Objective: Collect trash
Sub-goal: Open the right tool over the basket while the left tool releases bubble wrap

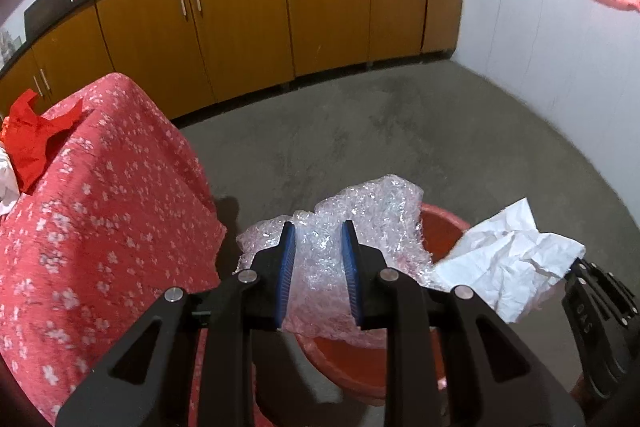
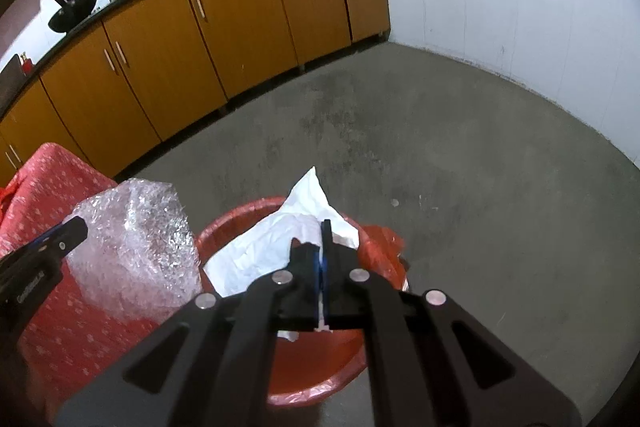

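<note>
The left tool (image 1: 318, 247) pinches bubble wrap (image 1: 360, 211) and the right tool (image 2: 310, 251) pinches white paper (image 2: 280, 239), both over a red bin (image 2: 320, 359). Lettering on the tool bodies is too blurred to read.

Glossy bubble wrap (image 1: 332, 227); matt crumpled paper (image 1: 508, 259).
</note>
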The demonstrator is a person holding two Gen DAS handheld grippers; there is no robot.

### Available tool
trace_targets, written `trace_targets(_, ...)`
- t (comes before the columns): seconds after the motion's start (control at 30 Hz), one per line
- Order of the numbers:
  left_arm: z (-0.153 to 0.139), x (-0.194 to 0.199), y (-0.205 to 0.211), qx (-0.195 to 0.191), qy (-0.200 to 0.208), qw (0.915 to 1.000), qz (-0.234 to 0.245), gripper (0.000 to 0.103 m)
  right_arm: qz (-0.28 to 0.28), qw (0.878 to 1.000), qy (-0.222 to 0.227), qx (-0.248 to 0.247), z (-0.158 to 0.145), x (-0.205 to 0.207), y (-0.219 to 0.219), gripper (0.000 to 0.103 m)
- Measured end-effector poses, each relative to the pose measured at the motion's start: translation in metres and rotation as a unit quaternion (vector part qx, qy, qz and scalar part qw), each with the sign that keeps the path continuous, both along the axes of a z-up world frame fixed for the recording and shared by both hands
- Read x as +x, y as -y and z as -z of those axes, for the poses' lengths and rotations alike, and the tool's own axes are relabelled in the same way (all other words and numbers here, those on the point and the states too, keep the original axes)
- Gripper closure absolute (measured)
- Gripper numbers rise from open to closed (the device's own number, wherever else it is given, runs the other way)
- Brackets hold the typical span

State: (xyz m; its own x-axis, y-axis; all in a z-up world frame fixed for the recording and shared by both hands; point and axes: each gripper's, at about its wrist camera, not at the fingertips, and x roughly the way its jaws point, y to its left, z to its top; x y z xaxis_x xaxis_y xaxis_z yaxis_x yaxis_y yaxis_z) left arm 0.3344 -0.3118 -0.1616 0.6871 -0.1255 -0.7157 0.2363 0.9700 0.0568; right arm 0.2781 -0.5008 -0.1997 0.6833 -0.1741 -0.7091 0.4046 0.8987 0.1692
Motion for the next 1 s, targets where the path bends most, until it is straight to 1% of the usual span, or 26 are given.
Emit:
trace_targets(0.1, 0.008, 0.008, 0.002, 0.01, -0.016, 0.9998, -0.008, 0.079, -0.004, 1.0, -0.009, 0.002, 0.008, 0.01, -0.001, 0.099)
trace_targets(0.13, 0.011, 0.011, 0.003, 0.014, -0.02, 0.9996, -0.011, 0.079, -0.005, 1.0, -0.012, 0.003, 0.012, 0.013, -0.001, 0.097)
trace_targets(0.23, 0.016, 0.017, 0.009, 0.019, -0.037, 0.9991, -0.006, 0.078, -0.005, 1.0, -0.016, 0.012, 0.02, 0.014, 0.002, 0.095)
trace_targets(0.27, 0.017, 0.018, 0.011, 0.019, -0.04, 0.999, -0.005, 0.074, -0.005, 1.0, -0.016, 0.015, 0.018, 0.021, 0.001, 0.088)
trace_targets(0.3, 0.017, 0.019, 0.011, 0.018, -0.044, 0.9989, -0.002, 0.071, -0.004, 1.0, -0.016, 0.016, 0.019, 0.021, 0.001, 0.084)
trace_targets(0.33, 0.019, 0.019, 0.013, 0.022, -0.047, 0.9986, 0.001, 0.07, -0.005, 1.0, -0.015, 0.017, 0.019, 0.022, 0.002, 0.078)
trace_targets(0.37, 0.019, 0.02, 0.014, 0.027, -0.049, 0.9984, 0.005, 0.069, -0.006, 1.0, -0.015, 0.02, 0.02, 0.023, 0.002, 0.076)
trace_targets(0.47, 0.021, 0.021, 0.012, 0.025, -0.055, 0.9982, 0.007, 0.067, -0.009, 1.0, -0.016, 0.021, 0.021, 0.02, 0.001, 0.076)
trace_targets(0.63, 0.016, 0.021, 0.009, 0.021, -0.06, 0.998, 0.0, 0.066, -0.006, 1.0, -0.012, 0.016, 0.014, 0.014, -0.001, 0.076)
trace_targets(0.73, -0.001, 0.017, 0.002, 0.006, -0.045, 0.9989, -0.002, 0.066, -0.007, 1.0, 0.001, 0.004, -0.006, 0.01, -0.004, 0.076)
trace_targets(0.83, -0.028, 0.01, -0.013, -0.013, -0.021, 0.9997, 0.001, 0.064, -0.015, 1.0, 0.018, -0.009, -0.031, 0.005, -0.011, 0.076)
trace_targets(0.9, -0.05, 0.003, -0.028, -0.025, 0.0, 0.9997, -0.002, 0.061, -0.027, 0.999, 0.031, -0.019, -0.052, 0.003, -0.021, 0.076)
trace_targets(1.0, -0.082, -0.006, -0.058, -0.048, 0.02, 0.9986, -0.012, 0.059, -0.057, 0.997, 0.053, -0.028, -0.088, -0.001, -0.049, 0.076)
